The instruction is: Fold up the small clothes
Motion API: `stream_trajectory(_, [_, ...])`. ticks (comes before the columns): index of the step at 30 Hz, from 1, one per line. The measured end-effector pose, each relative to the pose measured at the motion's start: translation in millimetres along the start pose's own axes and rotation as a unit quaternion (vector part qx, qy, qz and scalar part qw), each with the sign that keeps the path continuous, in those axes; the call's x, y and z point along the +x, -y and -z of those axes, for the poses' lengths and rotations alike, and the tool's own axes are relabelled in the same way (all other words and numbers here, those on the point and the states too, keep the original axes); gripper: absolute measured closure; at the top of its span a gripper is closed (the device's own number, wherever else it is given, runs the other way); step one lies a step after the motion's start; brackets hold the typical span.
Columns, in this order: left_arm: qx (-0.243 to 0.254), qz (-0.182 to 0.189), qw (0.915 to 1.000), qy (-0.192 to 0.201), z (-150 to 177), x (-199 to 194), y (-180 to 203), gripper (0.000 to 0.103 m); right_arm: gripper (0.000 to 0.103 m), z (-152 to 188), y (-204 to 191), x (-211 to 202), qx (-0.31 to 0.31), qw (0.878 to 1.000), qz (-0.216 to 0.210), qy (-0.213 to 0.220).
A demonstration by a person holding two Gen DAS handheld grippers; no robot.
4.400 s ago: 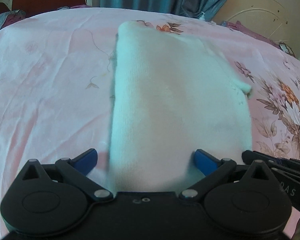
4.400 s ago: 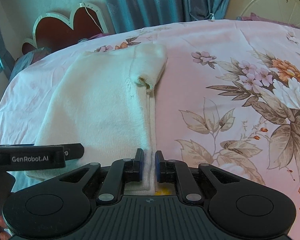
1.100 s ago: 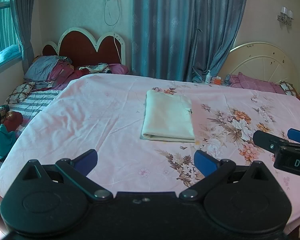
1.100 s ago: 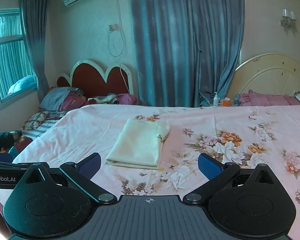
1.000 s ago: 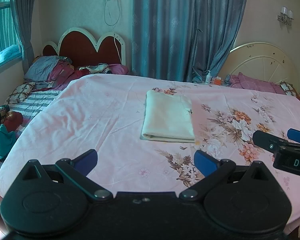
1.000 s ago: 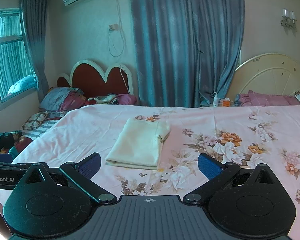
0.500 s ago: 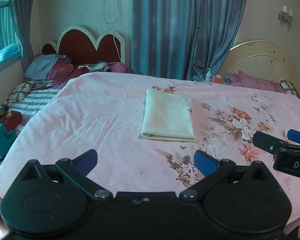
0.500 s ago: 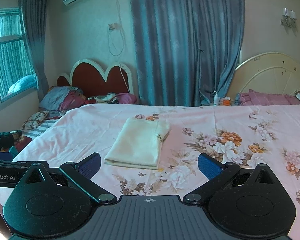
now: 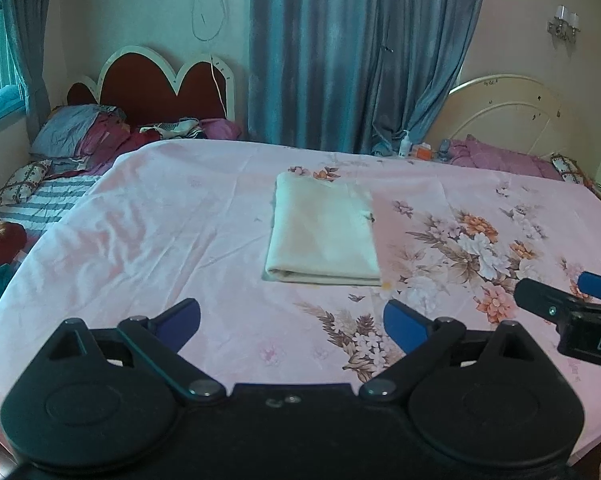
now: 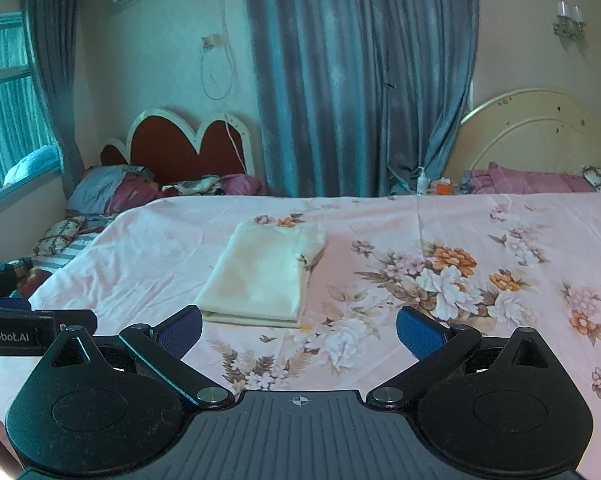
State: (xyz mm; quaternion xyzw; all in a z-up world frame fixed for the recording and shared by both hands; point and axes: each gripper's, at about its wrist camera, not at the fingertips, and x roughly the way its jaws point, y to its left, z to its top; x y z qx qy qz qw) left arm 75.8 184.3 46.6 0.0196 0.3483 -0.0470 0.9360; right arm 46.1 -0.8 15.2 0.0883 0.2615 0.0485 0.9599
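A cream garment point(image 9: 324, 232) lies folded into a neat rectangle in the middle of the pink floral bed point(image 9: 160, 216). In the right wrist view the same folded garment point(image 10: 264, 276) sits just beyond the fingers, left of centre. My left gripper point(image 9: 291, 322) hangs open above the near part of the bed, well short of the garment, with nothing between its blue pads. My right gripper point(image 10: 298, 330) is open too and holds nothing. Each gripper shows at the edge of the other's view: the right one point(image 9: 572, 312), the left one point(image 10: 32, 328).
A red and white headboard point(image 9: 156, 84) with piled pillows and clothes point(image 9: 80, 136) stands at the back left. A cream headboard point(image 9: 500, 112) and pink bedding point(image 9: 496, 158) are at the back right. Blue curtains point(image 9: 352, 48) hang behind. Small bottles point(image 9: 414, 148) stand by the curtain.
Over 4.4 s both grippers let go of the garment and pulled far back from it; the right gripper went from shut to open. In the last second the views only drifted slightly.
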Motion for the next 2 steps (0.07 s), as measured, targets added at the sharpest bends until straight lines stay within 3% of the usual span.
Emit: stream_trajectory(2, [0.001,-0.001,1.0000,-0.008,-2.8,5.8,1.4,0.001,0.001,0.3,4.8,4.6,0.005,1.000,0.004,-0.003])
